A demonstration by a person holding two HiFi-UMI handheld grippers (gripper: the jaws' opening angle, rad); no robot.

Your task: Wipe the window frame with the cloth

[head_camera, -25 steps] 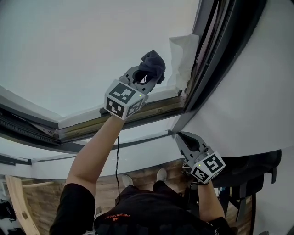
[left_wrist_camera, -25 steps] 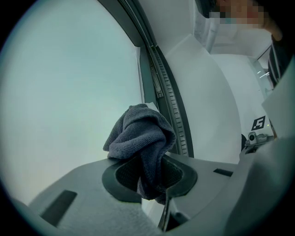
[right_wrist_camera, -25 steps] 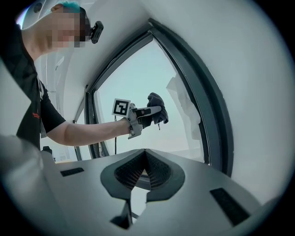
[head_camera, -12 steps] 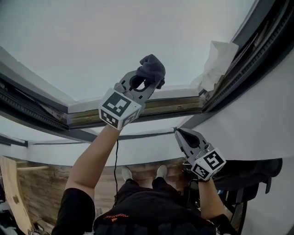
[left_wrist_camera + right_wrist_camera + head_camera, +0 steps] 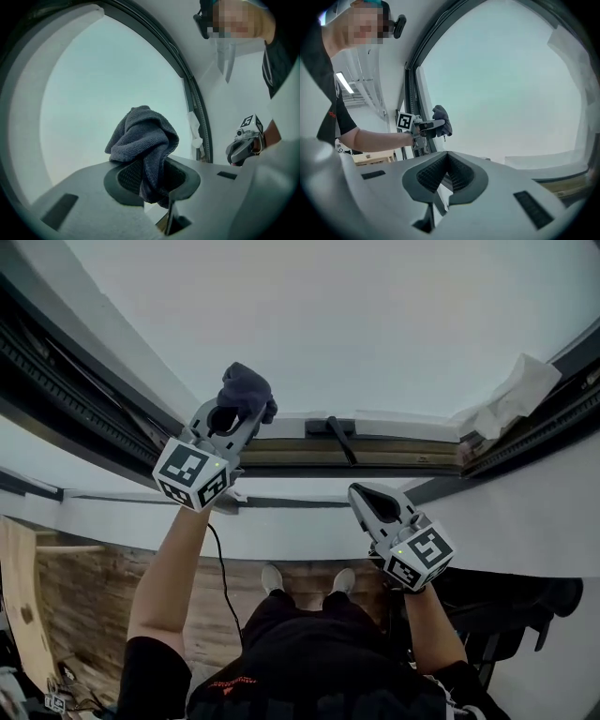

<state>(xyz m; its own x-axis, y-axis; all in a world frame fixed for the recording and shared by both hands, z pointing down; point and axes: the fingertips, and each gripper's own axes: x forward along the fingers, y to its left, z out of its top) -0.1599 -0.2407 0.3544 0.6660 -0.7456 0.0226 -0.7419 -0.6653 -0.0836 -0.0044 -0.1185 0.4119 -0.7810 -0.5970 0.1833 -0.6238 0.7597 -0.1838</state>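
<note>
At the lower left corner of the window frame (image 5: 403,456): the left gripper (image 5: 239,413) is raised up, and its jaws are closed tight on the cloth (image 5: 247,390).
Cloth: dark grey and bunched. Most of it sticks out beyond the jaws, near the glass (image 5: 375,324) and just above the bottom rail. I cannot tell if it touches.
Right gripper (image 5: 361,495): below the rail, well apart from the cloth, jaws pressed together with nothing between them.
Other things: a black handle (image 5: 339,437) at the middle of the rail, and a crumpled white paper (image 5: 511,404) in the right corner.
Step in hand, as I judge: bringing the cloth onto the rail to begin a stroke.
How to do it well: press the soft bunch on the rail, not the hard jaws. Slide slowly toward the handle and go around it. Hold the grip firm so the cloth does not slip out.
</note>
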